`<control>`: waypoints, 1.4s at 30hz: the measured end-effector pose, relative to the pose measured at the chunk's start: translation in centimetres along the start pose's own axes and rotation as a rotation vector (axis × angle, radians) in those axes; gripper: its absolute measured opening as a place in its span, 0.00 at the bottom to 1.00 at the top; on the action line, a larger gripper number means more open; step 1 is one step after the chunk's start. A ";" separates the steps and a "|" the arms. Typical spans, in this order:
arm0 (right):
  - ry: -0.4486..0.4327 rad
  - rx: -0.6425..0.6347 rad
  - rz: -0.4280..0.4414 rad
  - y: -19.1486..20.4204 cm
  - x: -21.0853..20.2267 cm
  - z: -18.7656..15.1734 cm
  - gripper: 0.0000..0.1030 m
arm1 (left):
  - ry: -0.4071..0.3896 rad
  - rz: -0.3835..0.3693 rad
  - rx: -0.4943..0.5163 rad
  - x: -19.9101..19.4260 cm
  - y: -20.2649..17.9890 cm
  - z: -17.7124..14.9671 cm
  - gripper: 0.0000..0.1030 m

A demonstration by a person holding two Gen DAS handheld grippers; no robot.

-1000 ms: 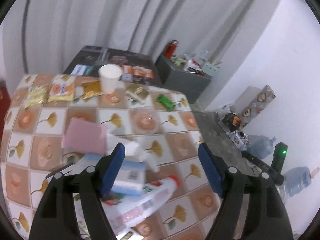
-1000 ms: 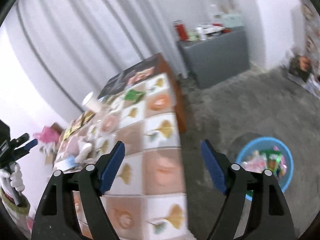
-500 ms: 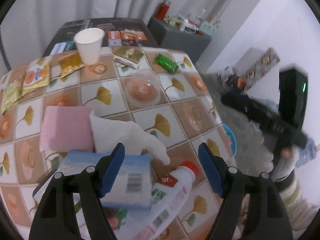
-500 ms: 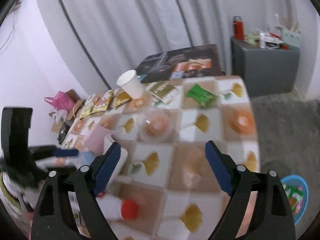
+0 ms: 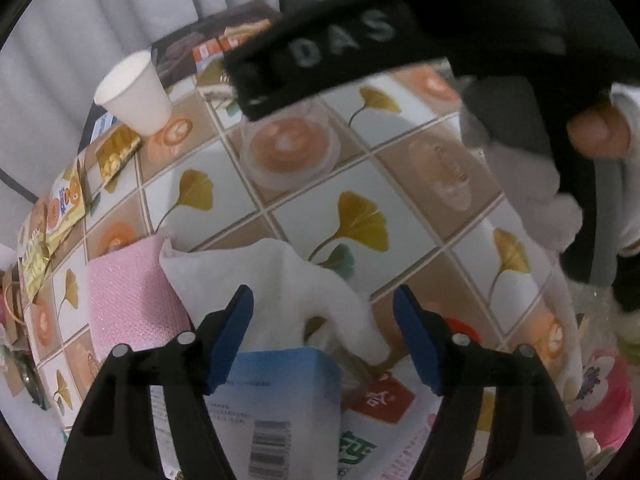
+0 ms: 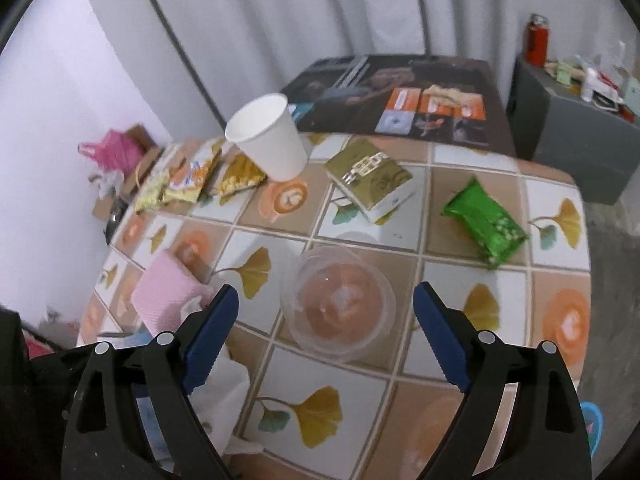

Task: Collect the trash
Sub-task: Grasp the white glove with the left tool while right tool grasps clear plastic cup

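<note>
1 paper cup [image 6: 269,141], 1 clear bowl [image 6: 339,309], 1 green pkt [image 6: 483,221].

**Where things lie on the table**

On your tiled table [image 6: 400,364], the clear plastic bowl [image 6: 339,309] sits centrally. Behind it lies the gold-wrapped box [image 6: 370,180], with the white paper cup [image 6: 269,138] to its left and the green foil packet [image 6: 484,220] to its right.

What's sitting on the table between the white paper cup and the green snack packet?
In the right wrist view, a gold and white packet lies between the white paper cup and the green snack packet.
</note>
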State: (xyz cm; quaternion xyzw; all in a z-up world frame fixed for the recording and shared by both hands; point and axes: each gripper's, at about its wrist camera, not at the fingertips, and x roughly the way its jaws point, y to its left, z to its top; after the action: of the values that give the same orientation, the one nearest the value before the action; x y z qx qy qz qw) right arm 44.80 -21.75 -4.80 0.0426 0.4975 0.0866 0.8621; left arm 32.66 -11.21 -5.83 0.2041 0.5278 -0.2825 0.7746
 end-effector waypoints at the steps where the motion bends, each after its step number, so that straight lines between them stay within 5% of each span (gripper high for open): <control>1: 0.010 -0.002 -0.004 0.1 0.4 0.1 0.82 | 0.019 0.005 -0.001 0.3 0.1 0.0 0.65; 6: 0.067 -0.075 -0.061 1.0 2.1 0.4 0.82 | 0.092 0.037 0.022 1.7 -0.1 -0.1 0.55; 19: 0.103 -0.040 -0.045 0.2 3.2 0.1 0.61 | 0.061 0.049 0.034 1.6 -0.4 -0.5 0.17; 30: 0.033 -0.025 -0.038 -0.1 0.9 -0.6 0.59 | -0.066 0.012 0.007 -1.4 -0.7 -1.4 0.13; 42: -0.132 0.078 0.041 -2.2 -7.4 -1.8 0.59 | -0.297 -0.094 -0.118 -8.1 0.3 -0.7 0.13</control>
State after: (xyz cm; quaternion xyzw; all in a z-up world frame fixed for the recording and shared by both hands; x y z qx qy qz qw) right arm 39.83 -25.33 0.26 0.0921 0.4415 0.0820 0.8887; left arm 30.05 -8.74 1.48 0.0893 0.4321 -0.3141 0.8406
